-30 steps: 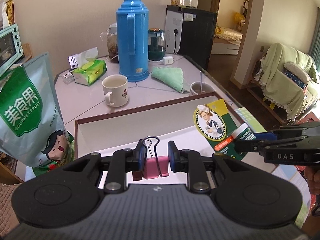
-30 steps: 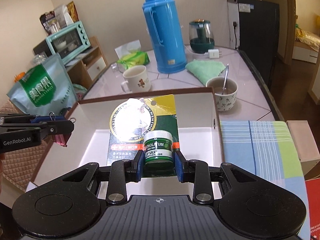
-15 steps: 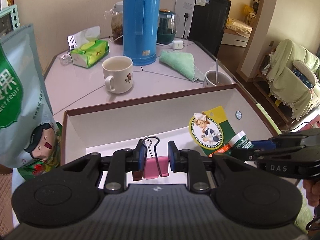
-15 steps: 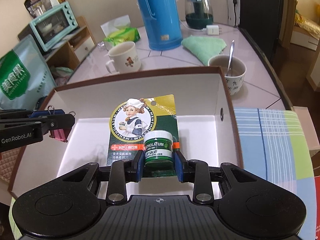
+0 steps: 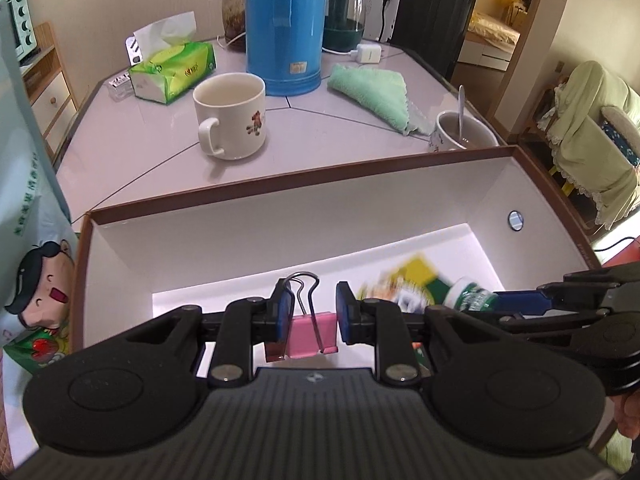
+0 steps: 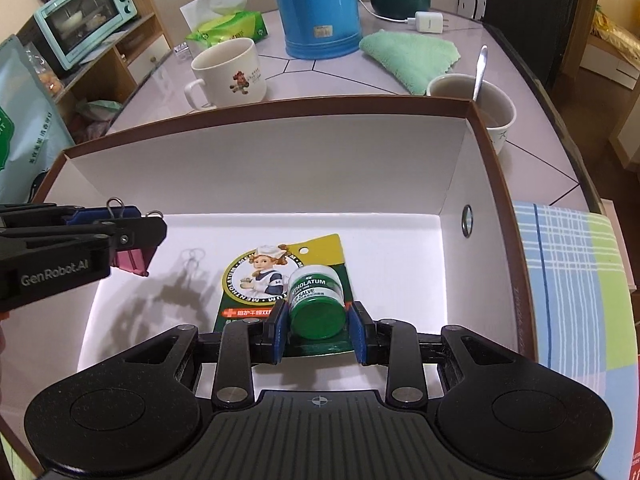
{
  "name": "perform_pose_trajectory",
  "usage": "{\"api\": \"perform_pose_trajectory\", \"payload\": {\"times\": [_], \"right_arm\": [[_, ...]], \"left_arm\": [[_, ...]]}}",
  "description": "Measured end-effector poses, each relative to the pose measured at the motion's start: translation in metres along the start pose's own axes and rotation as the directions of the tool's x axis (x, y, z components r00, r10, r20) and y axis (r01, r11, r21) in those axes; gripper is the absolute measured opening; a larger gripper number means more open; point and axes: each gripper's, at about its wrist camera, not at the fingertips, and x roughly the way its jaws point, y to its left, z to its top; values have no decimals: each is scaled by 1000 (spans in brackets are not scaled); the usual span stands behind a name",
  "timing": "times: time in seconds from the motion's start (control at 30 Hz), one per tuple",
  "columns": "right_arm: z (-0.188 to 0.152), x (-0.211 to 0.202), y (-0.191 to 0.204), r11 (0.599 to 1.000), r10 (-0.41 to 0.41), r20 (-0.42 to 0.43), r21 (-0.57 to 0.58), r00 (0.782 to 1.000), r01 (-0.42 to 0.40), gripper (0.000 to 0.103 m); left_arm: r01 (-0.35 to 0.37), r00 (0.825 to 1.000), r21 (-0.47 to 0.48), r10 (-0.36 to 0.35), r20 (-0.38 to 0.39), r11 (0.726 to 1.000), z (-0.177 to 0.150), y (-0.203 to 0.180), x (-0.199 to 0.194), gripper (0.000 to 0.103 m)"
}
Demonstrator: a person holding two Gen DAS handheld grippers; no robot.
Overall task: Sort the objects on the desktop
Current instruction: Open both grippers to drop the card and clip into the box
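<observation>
Desk (image 5: 132, 148) carries a brown-rimmed white box (image 6: 280, 168). Left gripper (image 5: 310, 318), over the box's left side, is clamped on a pink binder clip (image 5: 308, 330). Right gripper (image 6: 318, 330), over the box floor, is clamped on a green salve jar (image 6: 316, 300) fixed to its card (image 6: 320, 248). Mug (image 5: 232, 116) stands behind the box.

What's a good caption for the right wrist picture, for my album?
Right tongs lower a green salve pack into the white box, while left tongs bring a pink clip.
</observation>
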Motion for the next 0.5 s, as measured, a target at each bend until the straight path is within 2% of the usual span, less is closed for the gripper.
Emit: {"api": "perform_pose_trajectory", "payload": {"times": [0.47, 0.5], "right_arm": [[7, 18, 3, 1000, 3, -36, 26, 999, -2, 32], [7, 18, 3, 1000, 8, -36, 26, 999, -7, 38]], "left_arm": [[-15, 998, -27, 13, -61, 1000, 0, 5, 27, 21], [-16, 998, -30, 14, -64, 999, 0, 5, 28, 21]]}}
